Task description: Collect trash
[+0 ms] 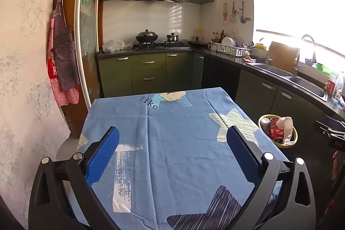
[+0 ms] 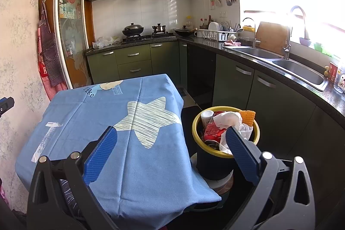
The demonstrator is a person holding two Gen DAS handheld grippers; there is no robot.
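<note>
A small table under a blue cloth printed with pale and dark stars (image 1: 172,143) fills the middle of a narrow kitchen with olive-green cabinets. Beyond the table's far edge a black lidded wok (image 1: 146,36) sits on the gas hob, under a steel extractor hood. To the table's right runs a dark countertop carrying a white dish rack (image 1: 231,49) and a double steel sink (image 1: 291,77) below a glaring window; to its left, checked aprons (image 1: 62,61) hang on a mottled wall. Just beside the table's right edge stands a yellow-rimmed dark bin (image 2: 224,143) holding a crushed red can (image 2: 212,133), a crumpled white paper towel (image 2: 230,120), a pale can and an orange bristly piece. The left gripper (image 1: 172,148) hangs over the cloth, blue-padded jaws spread wide, gripping nothing. The right gripper (image 2: 171,148) spans the table's right edge and the bin, equally wide and empty.
</note>
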